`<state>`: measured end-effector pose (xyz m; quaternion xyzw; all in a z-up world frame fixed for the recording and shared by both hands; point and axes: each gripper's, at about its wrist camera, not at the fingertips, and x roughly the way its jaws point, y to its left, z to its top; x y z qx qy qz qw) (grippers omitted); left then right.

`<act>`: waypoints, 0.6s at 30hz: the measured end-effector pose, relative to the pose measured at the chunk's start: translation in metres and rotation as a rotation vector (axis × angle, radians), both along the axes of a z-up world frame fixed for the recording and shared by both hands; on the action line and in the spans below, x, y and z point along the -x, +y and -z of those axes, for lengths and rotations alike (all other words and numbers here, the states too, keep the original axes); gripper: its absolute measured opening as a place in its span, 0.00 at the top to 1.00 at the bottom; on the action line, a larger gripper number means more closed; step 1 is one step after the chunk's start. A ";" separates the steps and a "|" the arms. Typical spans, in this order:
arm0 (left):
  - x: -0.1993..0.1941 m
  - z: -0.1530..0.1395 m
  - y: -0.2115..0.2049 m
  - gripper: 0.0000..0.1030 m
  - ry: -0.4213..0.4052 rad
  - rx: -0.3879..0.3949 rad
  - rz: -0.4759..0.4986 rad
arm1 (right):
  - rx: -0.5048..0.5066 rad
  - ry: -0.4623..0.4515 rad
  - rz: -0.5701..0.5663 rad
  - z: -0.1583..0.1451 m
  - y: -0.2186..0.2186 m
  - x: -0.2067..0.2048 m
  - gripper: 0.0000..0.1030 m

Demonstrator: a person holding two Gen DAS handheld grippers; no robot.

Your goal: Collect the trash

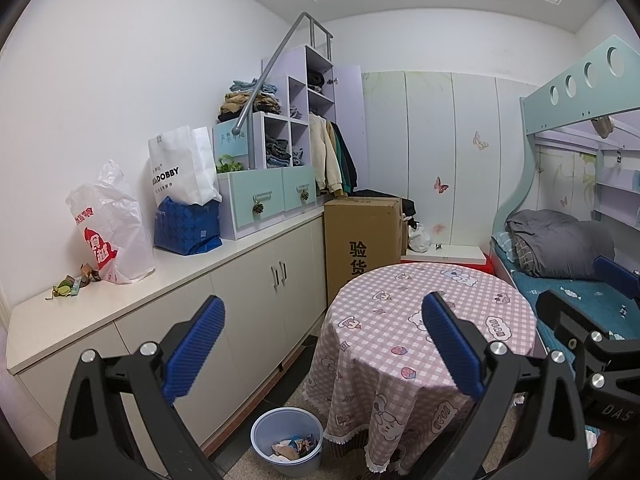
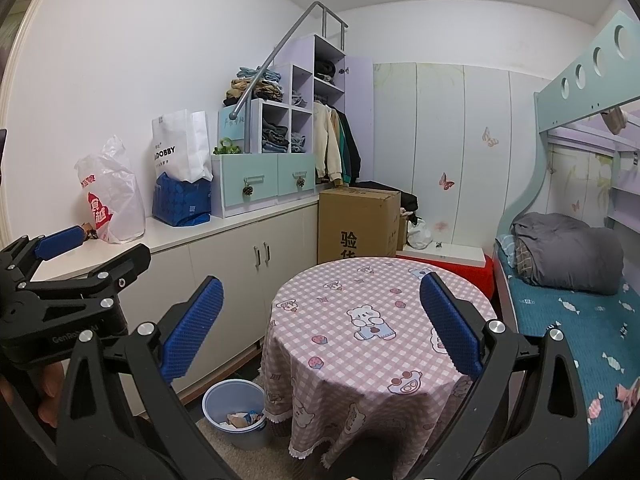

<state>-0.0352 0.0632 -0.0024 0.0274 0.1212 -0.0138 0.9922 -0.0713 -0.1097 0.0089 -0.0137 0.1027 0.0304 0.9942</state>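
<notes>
Crumpled wrappers (image 1: 68,288) lie on the left end of the white counter (image 1: 200,272), beside a white plastic bag with red print (image 1: 108,232). A blue bin (image 1: 287,440) stands on the floor between the cabinet and the round table, with several scraps inside. My left gripper (image 1: 324,344) is open and holds nothing, high above the bin. My right gripper (image 2: 320,320) is also open and holds nothing, over the pink checked table (image 2: 360,288). In the right wrist view the left gripper (image 2: 92,252) hides most of the wrappers, and the bin (image 2: 236,414) shows at the lower left.
On the counter stand a white paper bag (image 1: 180,168), a blue bag (image 1: 188,228) and a shelf unit with drawers (image 1: 264,196). A cardboard box (image 1: 360,240) stands behind the table. A bunk bed (image 2: 580,320) fills the right side. A hand (image 2: 44,396) holds the left gripper.
</notes>
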 end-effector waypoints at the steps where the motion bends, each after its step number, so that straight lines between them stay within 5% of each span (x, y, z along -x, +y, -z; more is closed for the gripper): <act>1: 0.000 0.000 0.000 0.06 0.000 -0.001 0.000 | 0.001 0.000 0.000 0.001 0.001 0.001 0.06; 18: -0.005 0.007 0.007 0.06 0.016 -0.008 0.005 | -0.001 0.012 -0.001 0.011 0.005 0.003 0.06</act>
